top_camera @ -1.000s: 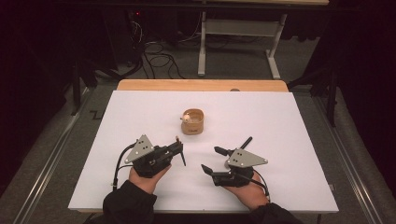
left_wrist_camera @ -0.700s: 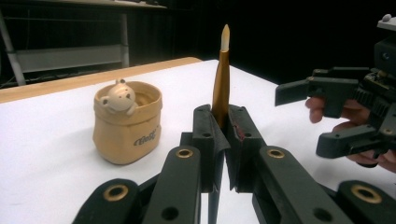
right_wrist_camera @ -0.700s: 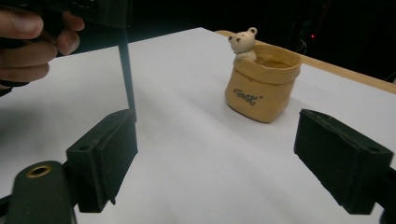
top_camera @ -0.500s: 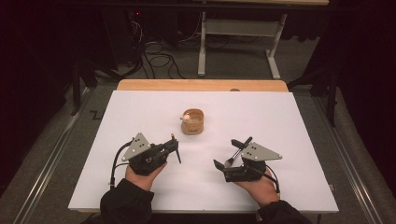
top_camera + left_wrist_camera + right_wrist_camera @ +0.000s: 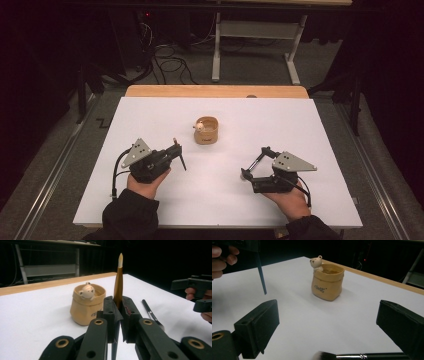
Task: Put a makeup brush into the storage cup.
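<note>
White table (image 5: 150, 210), left tongs (image 5: 179, 152) upright around brush (image 5: 118, 277), right tongs (image 5: 254, 162) agape.

Metal frame (image 5: 255, 37) and cables (image 5: 167, 62) behind.

Tan pouch-shaped holder (image 5: 207, 131) with cream bear figure (image 5: 86, 291) and dark lettering; amber-handled brush (image 5: 118, 281), cream tip; black-handled makeup brush (image 5: 352, 356), white-and-dark bristles; white table mat (image 5: 150, 117); black grippers.
</note>
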A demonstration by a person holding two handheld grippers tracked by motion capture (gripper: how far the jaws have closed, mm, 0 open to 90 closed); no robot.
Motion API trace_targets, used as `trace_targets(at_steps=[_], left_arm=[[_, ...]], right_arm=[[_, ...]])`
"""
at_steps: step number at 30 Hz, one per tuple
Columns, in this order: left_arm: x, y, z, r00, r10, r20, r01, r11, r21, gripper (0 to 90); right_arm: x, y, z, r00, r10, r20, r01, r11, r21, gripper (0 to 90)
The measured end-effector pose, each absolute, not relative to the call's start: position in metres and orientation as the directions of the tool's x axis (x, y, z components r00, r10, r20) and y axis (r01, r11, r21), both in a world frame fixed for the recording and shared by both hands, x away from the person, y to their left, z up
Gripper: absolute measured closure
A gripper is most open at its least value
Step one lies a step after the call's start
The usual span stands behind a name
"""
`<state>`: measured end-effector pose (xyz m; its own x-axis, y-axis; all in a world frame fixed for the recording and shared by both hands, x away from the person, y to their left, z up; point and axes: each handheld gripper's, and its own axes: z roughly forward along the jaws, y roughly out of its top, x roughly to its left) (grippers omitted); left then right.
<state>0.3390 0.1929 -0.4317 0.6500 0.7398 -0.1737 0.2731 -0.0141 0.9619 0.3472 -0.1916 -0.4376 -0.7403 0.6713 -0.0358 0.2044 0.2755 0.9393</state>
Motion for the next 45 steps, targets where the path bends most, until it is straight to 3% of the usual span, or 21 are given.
trace_targets(at_steps=[24, 45], left_arm=[[0.345, 0.197, -0.426, 0.613, 0.771, -0.172, 0.274, -0.002, 0.962, 83.4], [0.377, 0.183, -0.382, 0.610, 0.769, -0.192, 0.269, 0.027, 0.963, 83.4]], right_arm=[[0.345, -0.229, -0.447, -0.691, 0.722, -0.033, 0.235, 0.268, 0.935, 6.1], [0.344, -0.225, -0.448, -0.704, 0.710, -0.035, 0.227, 0.271, 0.936, 7.3]])
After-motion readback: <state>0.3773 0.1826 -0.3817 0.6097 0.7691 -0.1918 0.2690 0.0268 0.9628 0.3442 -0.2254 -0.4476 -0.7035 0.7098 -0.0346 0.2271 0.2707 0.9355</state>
